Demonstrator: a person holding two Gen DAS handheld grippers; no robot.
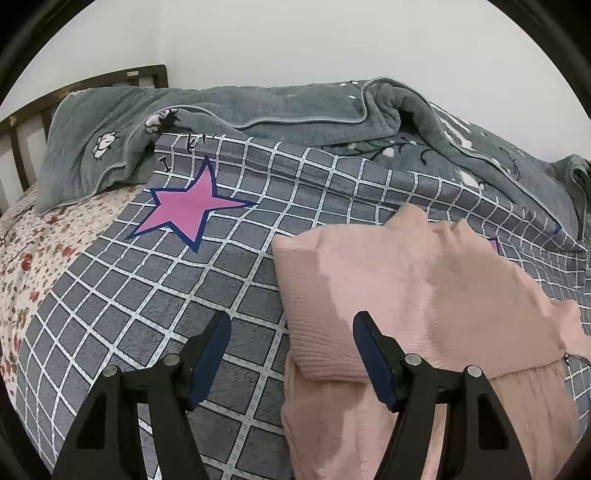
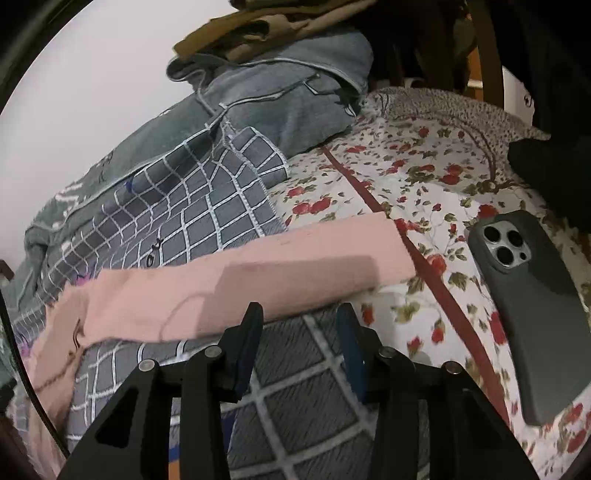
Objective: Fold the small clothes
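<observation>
Left wrist view: left gripper (image 1: 291, 325) spread wide, nothing in it, hovering low over the bed. Pink top (image 1: 413, 295) lying on the grid blanket (image 1: 155, 302), partly folded, a ribbed edge doubled over on top of the rest. Right pad (image 1: 373, 354) over the folded edge, left pad over bare grid blanket; can't tell if either touches. Pink star (image 1: 188, 210) printed on the blanket, well apart from the top, up and to the left. Grey fleece (image 1: 258, 107) bunched along the wall behind. Floral sheet (image 1: 33, 258) showing at the left, dark headboard (image 1: 22, 125) beyond it.

Right wrist view: right gripper (image 2: 299, 325) also released and empty, just short of the top's (image 2: 236, 284) near edge. Garment stretched across as a long pink band, left part on the blanket (image 2: 303, 387), right end reaching onto the sheet (image 2: 424, 166) and touching a red stripe (image 2: 436, 280). Phone (image 2: 532, 314) face down on the sheet to the right, in a dark case, lenses up, apart from the top. Jeans (image 2: 288, 99) piled at the far end, brown cloth (image 2: 258, 29) on top of them.
</observation>
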